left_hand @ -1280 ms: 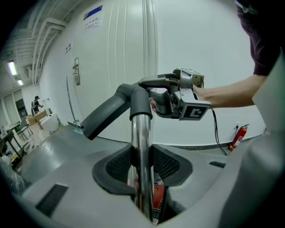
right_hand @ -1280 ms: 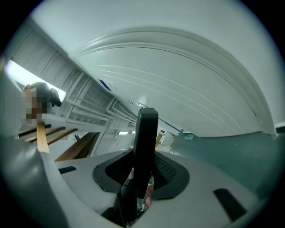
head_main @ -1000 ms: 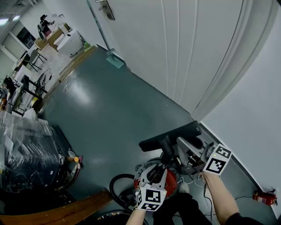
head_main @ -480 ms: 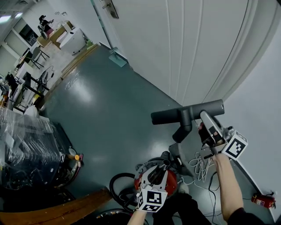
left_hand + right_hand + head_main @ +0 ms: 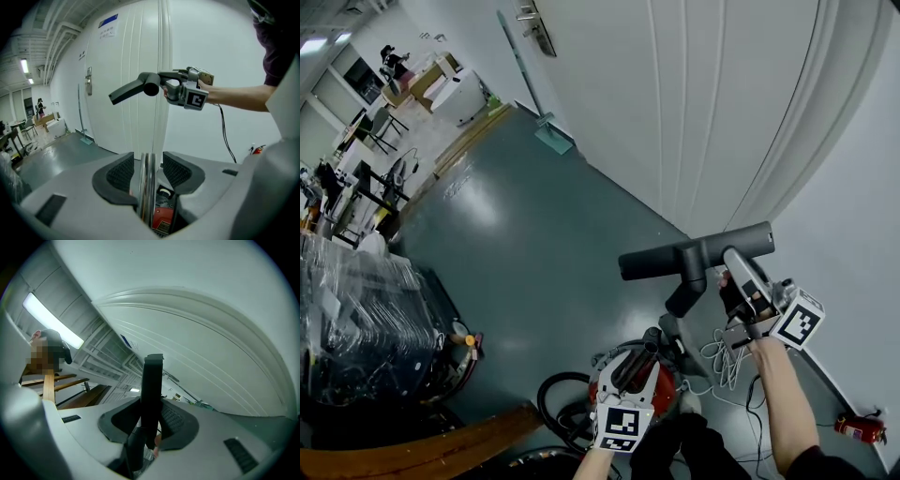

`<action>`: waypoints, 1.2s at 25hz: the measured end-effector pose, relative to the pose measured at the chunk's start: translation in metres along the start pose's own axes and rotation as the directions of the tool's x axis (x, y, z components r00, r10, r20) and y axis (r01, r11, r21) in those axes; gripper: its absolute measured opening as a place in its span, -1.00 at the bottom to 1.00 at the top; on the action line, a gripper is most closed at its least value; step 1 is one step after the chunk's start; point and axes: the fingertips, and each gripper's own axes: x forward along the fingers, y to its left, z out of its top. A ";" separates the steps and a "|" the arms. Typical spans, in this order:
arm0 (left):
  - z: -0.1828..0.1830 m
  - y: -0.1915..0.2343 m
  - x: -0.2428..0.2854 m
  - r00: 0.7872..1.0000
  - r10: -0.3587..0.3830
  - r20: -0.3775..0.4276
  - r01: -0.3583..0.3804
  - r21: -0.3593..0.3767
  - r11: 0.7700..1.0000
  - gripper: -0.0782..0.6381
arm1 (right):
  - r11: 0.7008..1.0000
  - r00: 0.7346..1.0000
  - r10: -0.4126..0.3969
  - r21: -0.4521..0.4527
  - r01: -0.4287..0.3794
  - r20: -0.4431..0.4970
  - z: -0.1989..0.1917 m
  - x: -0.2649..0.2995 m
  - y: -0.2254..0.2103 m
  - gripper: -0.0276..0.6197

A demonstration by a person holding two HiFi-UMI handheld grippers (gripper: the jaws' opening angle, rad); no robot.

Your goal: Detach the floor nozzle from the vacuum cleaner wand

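The dark grey T-shaped floor nozzle hangs in the air, apart from the wand, with my right gripper shut on its neck. The left gripper view shows the same nozzle held up in front of the white door. Lower down, the chrome wand runs between the jaws of my left gripper, above the red vacuum cleaner body. Those jaws have just been opening, and both pads stand a little off the tube.
White door and wall panels rise close behind the nozzle. A long-handled floor tool leans there. A white cable, a black hose, a red fire extinguisher, wrapped goods and a wooden plank surround me.
The right gripper has lifted the nozzle up and away from the wand's end. The left gripper has risen slightly on the wand.
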 end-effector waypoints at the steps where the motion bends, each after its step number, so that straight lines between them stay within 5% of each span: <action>1: 0.013 0.002 -0.006 1.000 0.005 0.019 -0.005 -0.001 1.000 -0.27 | 1.000 1.000 0.004 0.003 -0.004 0.002 0.004 0.001 0.008 -0.54; 7: 0.092 0.009 -0.051 0.992 0.046 0.116 -0.046 0.002 0.999 -0.27 | 1.000 1.000 0.022 -0.022 -0.021 0.015 0.031 0.001 0.069 -0.54; 14: 0.183 0.015 -0.111 0.958 0.091 0.273 -0.088 -0.024 0.996 -0.28 | 0.983 0.999 0.019 -0.182 -0.011 0.040 0.066 -0.001 0.153 -0.55; 17: 0.231 0.014 -0.146 0.919 0.129 0.373 -0.136 -0.007 0.991 -0.39 | 0.960 0.999 0.035 -0.280 -0.024 0.036 0.080 -0.001 0.198 -0.55; 22: 0.306 0.006 -0.210 0.819 0.167 0.549 -0.218 0.028 0.975 -0.58 | 0.914 0.995 0.097 -0.397 -0.078 0.029 0.097 -0.004 0.269 -0.55; 30: 0.376 -0.024 -0.281 0.703 0.165 0.692 -0.299 0.076 0.951 -0.71 | 0.845 0.986 0.166 -0.516 -0.141 0.004 0.106 -0.013 0.341 -0.56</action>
